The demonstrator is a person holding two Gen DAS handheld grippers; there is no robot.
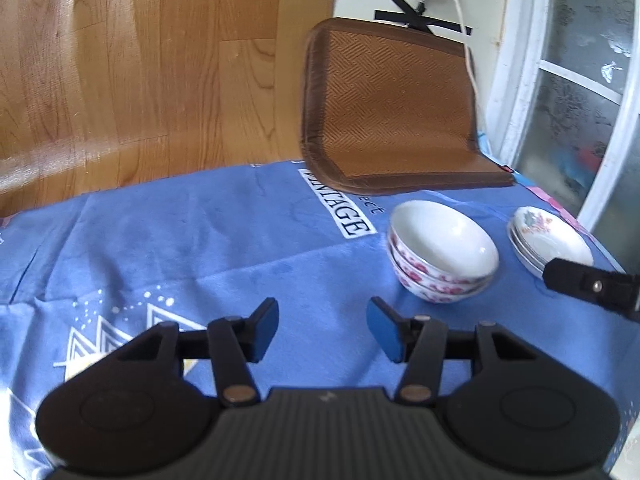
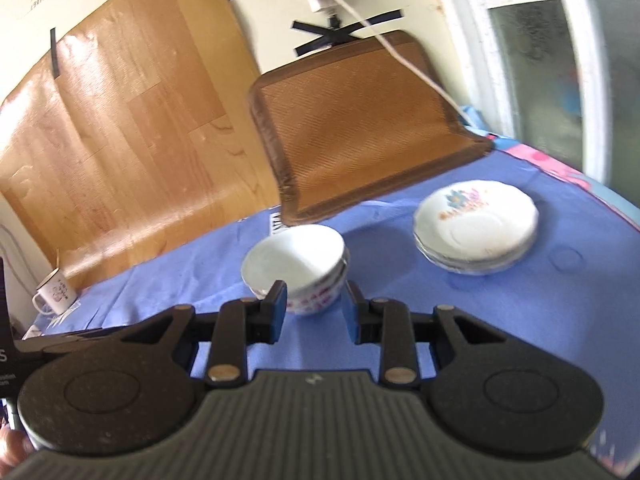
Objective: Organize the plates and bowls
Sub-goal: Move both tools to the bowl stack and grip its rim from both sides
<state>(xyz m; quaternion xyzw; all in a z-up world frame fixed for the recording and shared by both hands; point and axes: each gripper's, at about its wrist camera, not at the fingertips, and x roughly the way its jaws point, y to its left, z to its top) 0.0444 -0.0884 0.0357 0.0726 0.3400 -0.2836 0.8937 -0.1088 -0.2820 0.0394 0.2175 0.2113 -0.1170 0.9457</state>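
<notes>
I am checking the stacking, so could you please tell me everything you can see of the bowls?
The bowls are white, glossy like china, with pink flowers outside. They sit nested, upright and empty, on the blue cloth, left of the plates and apart from them. Nothing else touches them.

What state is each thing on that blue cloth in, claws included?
Bowls: stacked, upright, empty.
Plates: stacked beside the bowls, apart from them.
Mug: upright at the cloth's far edge.
Woven mat: leaning against the wall.
Left claw: open, empty.
Right claw: open, empty.
</notes>
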